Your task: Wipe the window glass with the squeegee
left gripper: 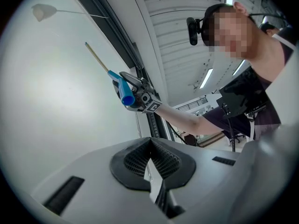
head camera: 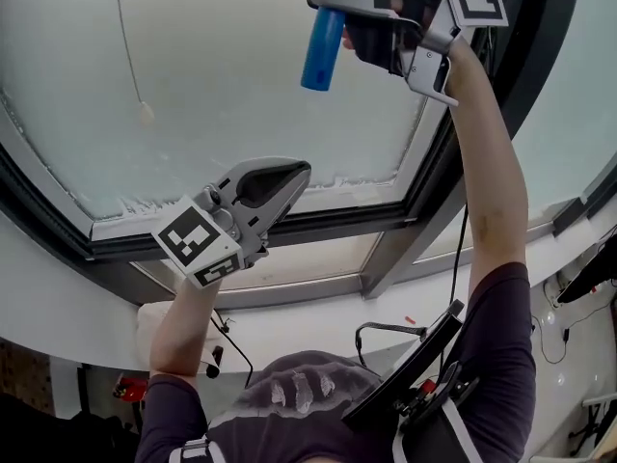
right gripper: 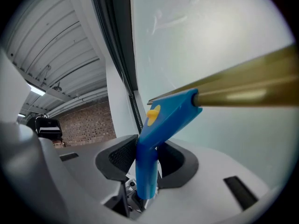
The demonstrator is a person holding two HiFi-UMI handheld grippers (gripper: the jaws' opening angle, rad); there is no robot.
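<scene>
The squeegee has a blue handle (head camera: 323,51) and a brass blade bar (right gripper: 247,85). My right gripper (head camera: 337,8) is raised at the top of the head view, shut on that handle (right gripper: 148,157), with a pad on each side of it. The bar lies close along the frosted window glass (head camera: 222,75); whether it touches the glass I cannot tell. My left gripper (head camera: 294,174) hangs lower, near the bottom of the pane, shut and empty. In the left gripper view its closed jaws (left gripper: 150,146) point up toward the squeegee (left gripper: 125,96) and the right gripper (left gripper: 138,94).
A thin blind cord with a pull knob (head camera: 145,112) hangs in front of the glass at the left. A dark window frame (head camera: 318,222) runs below the pane and a dark mullion (head camera: 482,152) rises at the right. A white sill (head camera: 318,321) lies beneath.
</scene>
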